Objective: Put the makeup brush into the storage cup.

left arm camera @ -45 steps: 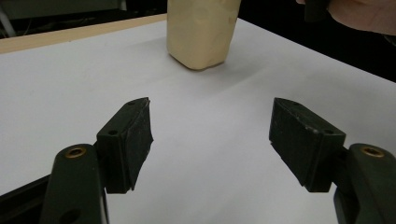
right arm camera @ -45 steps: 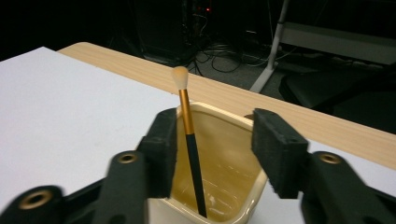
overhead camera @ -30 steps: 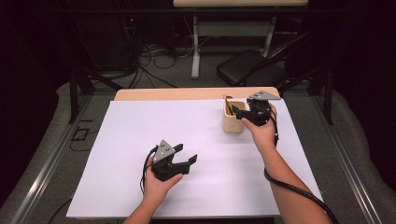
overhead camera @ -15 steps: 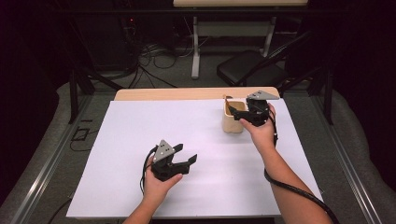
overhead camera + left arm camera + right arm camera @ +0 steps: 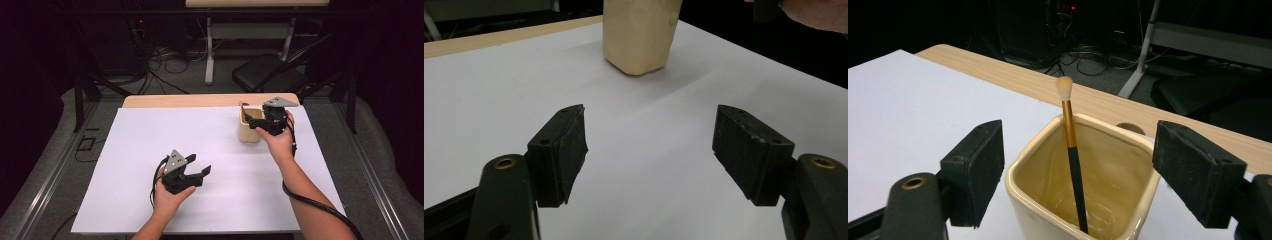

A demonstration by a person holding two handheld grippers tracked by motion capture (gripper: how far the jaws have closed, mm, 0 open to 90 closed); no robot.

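The room is dark, with a black chair [image 5: 270, 75] and loose wires on the floor behind a wooden counter [image 5: 200, 100]. A big white sheet [image 5: 150, 145] covers most of the counter. On the sheet, toward 1 o'clock, stands a cream cup [image 5: 249, 127]. A thin brush [image 5: 1072, 150] stands inside it, tilted a bit, with its soft pale tip up above the rim. The right tool [image 5: 253, 124] hangs right at the cup. Its jaws have just been opening and now stand wide, one on each side of the cup, not touching the cup or the brush. The left tool [image 5: 200, 176] sits low at 7 o'clock, well apart from the cup. Its jaws are wide open too, with nothing between them but the white sheet.
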